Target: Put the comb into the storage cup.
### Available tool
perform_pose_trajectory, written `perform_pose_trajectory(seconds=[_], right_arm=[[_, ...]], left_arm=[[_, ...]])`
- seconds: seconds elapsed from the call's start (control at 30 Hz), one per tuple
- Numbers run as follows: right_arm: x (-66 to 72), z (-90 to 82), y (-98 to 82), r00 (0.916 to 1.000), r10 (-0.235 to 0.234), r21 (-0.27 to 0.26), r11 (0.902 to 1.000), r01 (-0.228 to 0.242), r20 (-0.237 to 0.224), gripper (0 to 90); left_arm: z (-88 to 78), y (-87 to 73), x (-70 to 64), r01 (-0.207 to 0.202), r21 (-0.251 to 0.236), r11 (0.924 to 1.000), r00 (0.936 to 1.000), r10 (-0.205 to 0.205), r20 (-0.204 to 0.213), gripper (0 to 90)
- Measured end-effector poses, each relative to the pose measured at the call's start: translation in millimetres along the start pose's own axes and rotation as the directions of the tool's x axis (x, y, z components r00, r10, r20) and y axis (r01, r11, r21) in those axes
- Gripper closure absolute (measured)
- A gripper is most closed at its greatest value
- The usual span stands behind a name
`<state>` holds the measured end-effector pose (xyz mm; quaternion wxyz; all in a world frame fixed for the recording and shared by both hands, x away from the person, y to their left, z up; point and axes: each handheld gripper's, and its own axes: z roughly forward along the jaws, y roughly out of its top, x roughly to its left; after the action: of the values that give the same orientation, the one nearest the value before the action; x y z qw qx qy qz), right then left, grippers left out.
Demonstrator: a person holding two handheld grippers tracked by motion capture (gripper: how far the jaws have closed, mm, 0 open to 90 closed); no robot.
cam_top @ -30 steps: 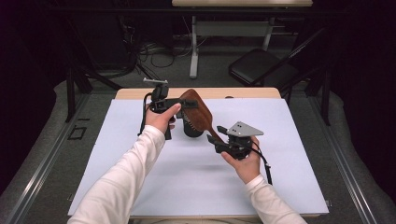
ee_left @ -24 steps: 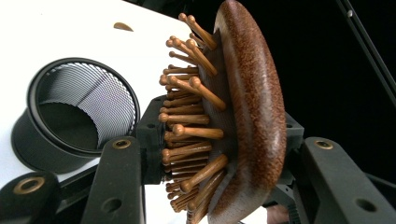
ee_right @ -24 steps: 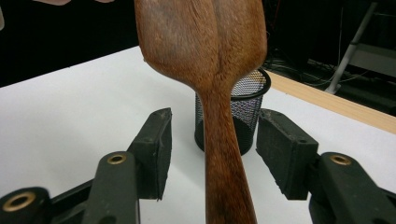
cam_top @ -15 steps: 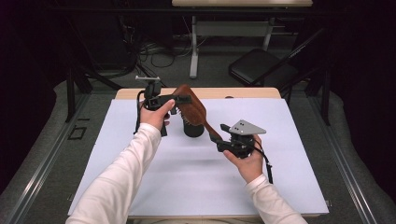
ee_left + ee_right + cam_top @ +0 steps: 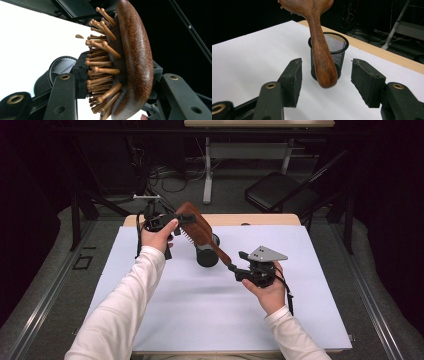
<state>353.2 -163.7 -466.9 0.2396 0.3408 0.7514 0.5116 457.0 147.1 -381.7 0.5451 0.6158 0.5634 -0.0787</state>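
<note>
white table (image 5: 200,320) | black folding chair (image 5: 277,192) behind | cables on floor (image 5: 165,172)

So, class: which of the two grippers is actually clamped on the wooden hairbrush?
The left gripper: its jaws squeeze the brush head. The right gripper stands open, its pads clear of the handle hanging between them above the mesh cup.

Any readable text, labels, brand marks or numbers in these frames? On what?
None readable in any view.
Wooden hairbrush: plain wood, no mark.
Mesh cup: no label.
Grey plate on the right tongs: holes, no writing.
White table cover: blank.
</note>
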Motion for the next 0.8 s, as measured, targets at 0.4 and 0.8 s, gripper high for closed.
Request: perform_pose_trajectory(seconds=[0.4,0.8], right_arm=[[-2.8,-5.2,3.1,0.9996,0.028,0.001,0.9996,-0.028,0.006,32.5],[-3.8,-7.0,4.2,0.9999,0.014,0.049,0.9987,-0.014,-0.002,28.0]], left_arm=[[-11.0,10.2,-1.0,-0.006,-0.026,0.9996,0.9997,0.005,-0.022,51.9],[-21.4,20.6,-0.8,-0.004,-0.060,0.9982,0.9993,0.001,-0.037,51.8]])
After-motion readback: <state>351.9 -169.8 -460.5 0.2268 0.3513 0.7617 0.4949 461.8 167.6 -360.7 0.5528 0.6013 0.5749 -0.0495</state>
